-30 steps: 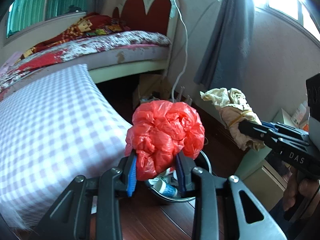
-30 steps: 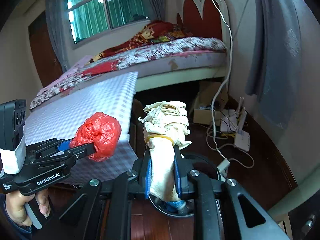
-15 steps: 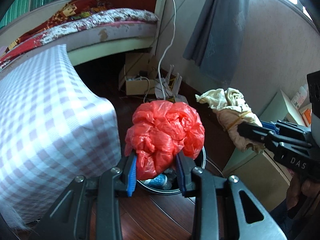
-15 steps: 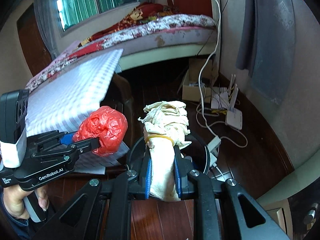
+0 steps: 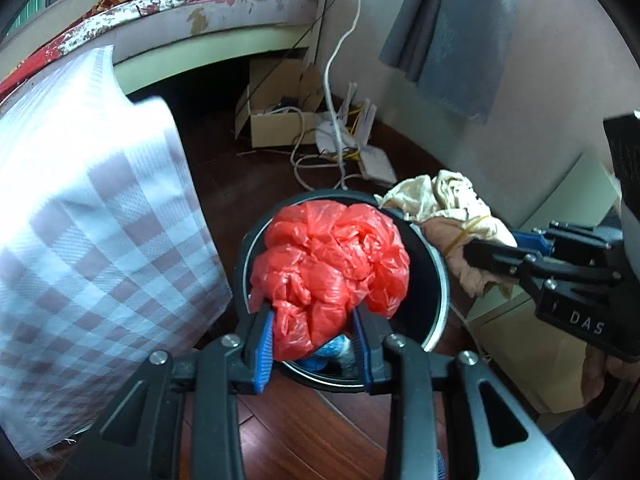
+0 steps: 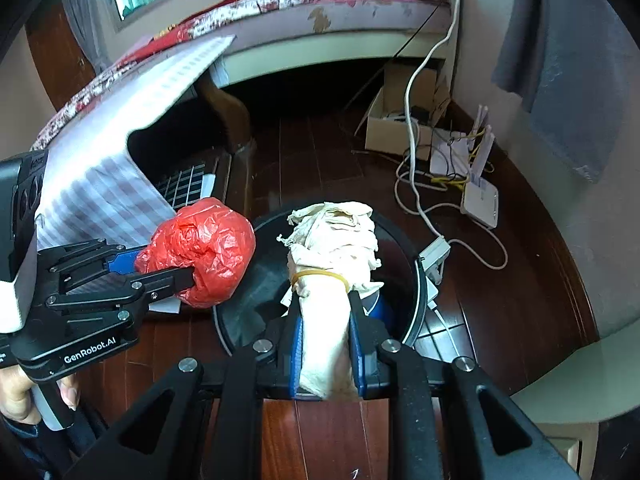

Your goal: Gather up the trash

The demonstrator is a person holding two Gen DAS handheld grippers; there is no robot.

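**Two bundles held over the black bin**

While both grippers point steeply down toward the dark wooden floor [image 6: 328, 432], each one clamps a piece of rubbish above the same round black bin [image 5: 436, 292]. The left gripper [image 5: 312, 344] pinches a crumpled red plastic bag [image 5: 332, 264] between its blue pads [image 5: 264, 344]; the bag bulges out above the jaws and, in the left wrist view, covers most of the bin's mouth. In the right wrist view the bag [image 6: 200, 252] sits at the bin's left rim [image 6: 218, 320]. The right gripper [image 6: 326, 352] is closed on a cream cloth bundle [image 6: 332, 264] bound by a yellow rubber band [image 6: 320, 276]; the pads press its lower, narrower part, and its ragged top fans out over the bin's opening. From the left wrist camera the same bundle [image 5: 452, 216] hangs at the bin's right edge, just beside the red bag.

Something blue and white [image 5: 332, 350] lies inside the bin, partly hidden behind the red bag. A checked white-and-lilac cloth [image 5: 92, 216] drapes down at the left, near the bin. Further back stand a bed [image 5: 240, 12], an open cardboard box [image 5: 276, 128] and a white router [image 6: 480, 200] among loose cables on the floor. A grey curtain [image 5: 456, 32] hangs at the right wall. A hand [image 6: 16, 396] grips the left tool's handle at the lower left of the right wrist view.
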